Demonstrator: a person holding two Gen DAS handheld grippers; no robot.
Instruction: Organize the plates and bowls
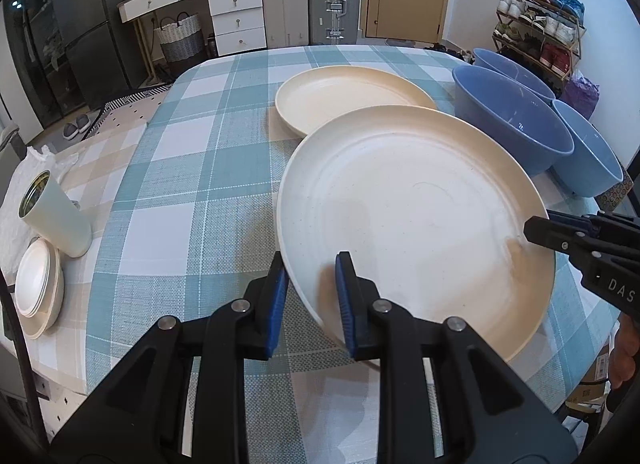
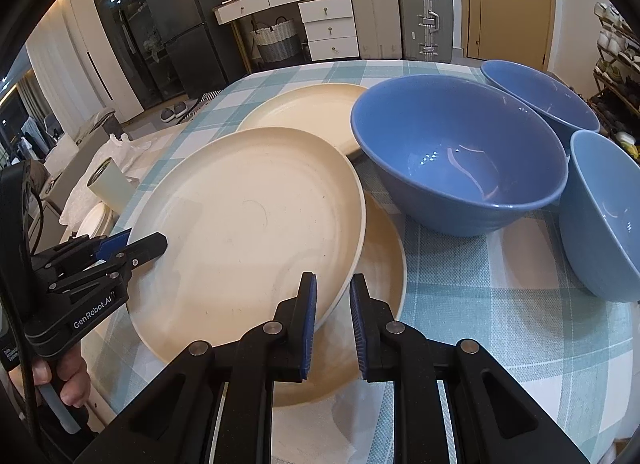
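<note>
A large cream plate [image 1: 416,220] [image 2: 248,232] is held tilted above the checked table. My left gripper [image 1: 312,296] [image 2: 132,246] straddles its near-left rim with its jaws set close on the rim. My right gripper [image 2: 333,320] [image 1: 536,230] straddles the opposite rim the same way. A second cream plate [image 2: 380,264] lies on the table under it. A third cream plate [image 1: 352,98] [image 2: 304,112] lies farther back. Three blue bowls stand at the right: a big one [image 2: 460,152] [image 1: 512,124], one behind [image 2: 540,92] and one at the right edge [image 2: 604,216].
A pale green cup [image 1: 54,216] and a stack of small white dishes [image 1: 38,288] stand at the table's left edge on a beige cloth. White paper [image 1: 16,200] lies behind them. A shoe rack [image 1: 540,24] stands past the table's right side.
</note>
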